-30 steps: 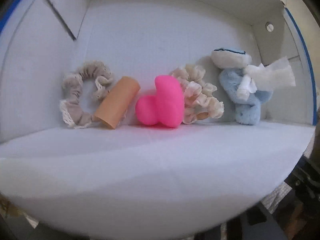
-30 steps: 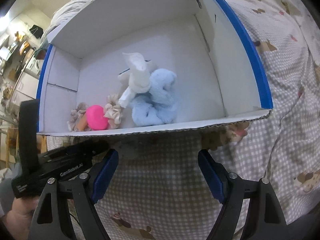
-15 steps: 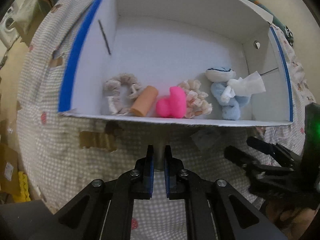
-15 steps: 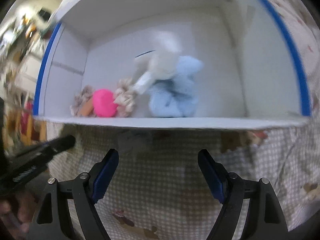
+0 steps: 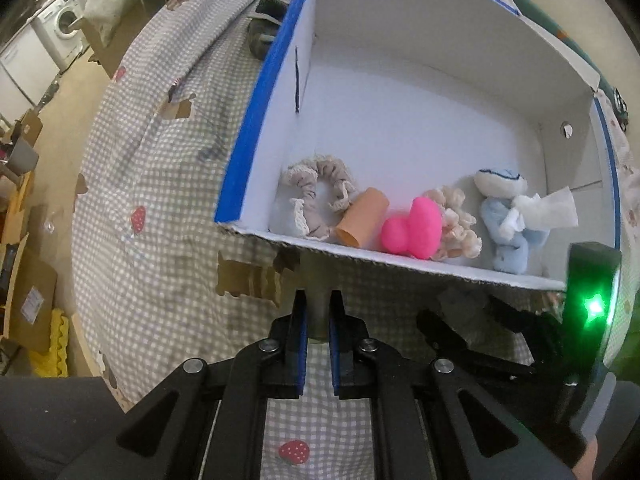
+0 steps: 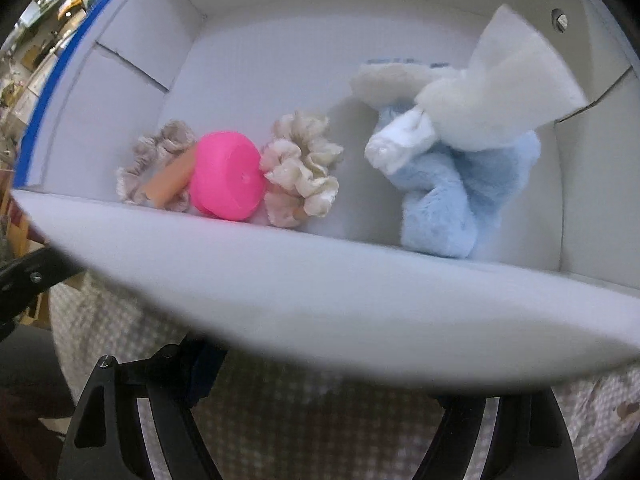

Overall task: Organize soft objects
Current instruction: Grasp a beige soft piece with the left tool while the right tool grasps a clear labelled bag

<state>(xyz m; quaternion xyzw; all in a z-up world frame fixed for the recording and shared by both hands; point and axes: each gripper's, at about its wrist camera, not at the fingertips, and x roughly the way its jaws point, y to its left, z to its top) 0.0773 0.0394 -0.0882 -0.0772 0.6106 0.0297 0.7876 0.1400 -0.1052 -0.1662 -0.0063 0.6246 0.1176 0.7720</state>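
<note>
- Box (image 5: 400,128), white card, blue-edged: five soft items in a row along its near wall.
- Blue plush toy (image 6: 452,200): toward the right corner, tissue draped on top.
- Left hand-held gripper (image 5: 317,304): clenched, empty, outside.
- Right hand-held gripper (image 6: 320,368): released, wide; judged reaching for the plush. Clear the near wall before descending; pinch body, not tissue.

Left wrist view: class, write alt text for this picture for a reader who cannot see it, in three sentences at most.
A white cardboard box with blue edges holds a row of soft things: a beige scrunchie, an orange tube, a pink foam toy, a cream scrunchie and a blue plush toy. The left gripper, shut and empty, hangs above a checked cloth in front.
</note>
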